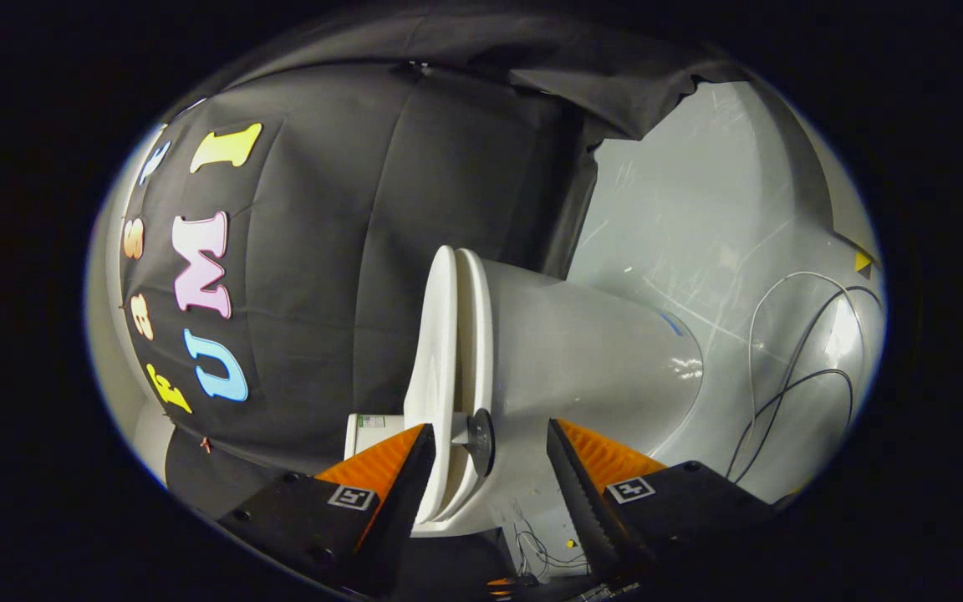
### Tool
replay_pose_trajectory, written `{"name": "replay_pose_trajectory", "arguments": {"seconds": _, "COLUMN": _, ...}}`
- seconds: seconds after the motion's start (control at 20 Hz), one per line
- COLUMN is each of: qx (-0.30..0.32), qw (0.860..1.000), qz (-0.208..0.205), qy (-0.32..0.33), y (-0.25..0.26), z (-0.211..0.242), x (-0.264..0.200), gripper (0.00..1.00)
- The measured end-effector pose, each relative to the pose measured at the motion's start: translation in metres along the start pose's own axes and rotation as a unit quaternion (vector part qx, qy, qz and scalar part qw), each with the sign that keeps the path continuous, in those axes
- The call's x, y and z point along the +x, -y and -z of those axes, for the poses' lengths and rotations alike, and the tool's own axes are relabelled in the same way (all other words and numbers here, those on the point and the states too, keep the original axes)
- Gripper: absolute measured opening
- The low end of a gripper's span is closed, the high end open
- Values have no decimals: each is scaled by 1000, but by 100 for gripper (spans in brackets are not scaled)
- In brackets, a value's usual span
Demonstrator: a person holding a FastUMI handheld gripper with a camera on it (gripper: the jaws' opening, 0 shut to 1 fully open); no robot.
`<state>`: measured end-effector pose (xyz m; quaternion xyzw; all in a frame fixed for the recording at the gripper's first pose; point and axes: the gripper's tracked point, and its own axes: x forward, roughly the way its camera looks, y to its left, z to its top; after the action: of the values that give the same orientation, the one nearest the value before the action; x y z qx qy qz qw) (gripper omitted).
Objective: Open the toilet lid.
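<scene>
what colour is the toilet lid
White, plain with no pattern. The toilet lid shows best in the gripper view, its edge between the open fingers of the gripper.

**Black cloth wall and scuffed grey floor**

A black cloth wall (415, 209), creased and hanging in folds, covers the left and far side of the booth. Its ragged edge ends above a pale grey, glossy floor (699, 217) on the right, marked with faint scratches and scuffs. Thin dark and white cables (791, 368) loop across that floor on the right, where light glints off it. A small yellow tape piece (863, 262) sits beyond the cables.
</scene>
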<state>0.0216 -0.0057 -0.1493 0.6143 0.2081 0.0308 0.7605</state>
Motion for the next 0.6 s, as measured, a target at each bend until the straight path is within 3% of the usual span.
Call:
{"name": "replay_pose_trajectory", "arguments": {"seconds": 0.1, "qx": 0, "qw": 1000, "qz": -20, "qy": -13, "y": -6, "z": 9, "x": 5, "gripper": 85}}
{"name": "replay_pose_trajectory", "arguments": {"seconds": 0.2, "qx": -30, "qw": 1000, "qz": -5, "qy": 0, "y": 6, "z": 8, "x": 10, "gripper": 73}}
{"name": "replay_pose_trajectory", "arguments": {"seconds": 0.45, "qx": 26, "qw": 999, "qz": -23, "qy": -25, "y": 5, "z": 16, "x": 12, "gripper": 45}}
{"name": "replay_pose_trajectory", "arguments": {"seconds": 0.6, "qx": 27, "qw": 999, "qz": -23, "qy": -6, "y": 5, "z": 4, "x": 10, "gripper": 45}}
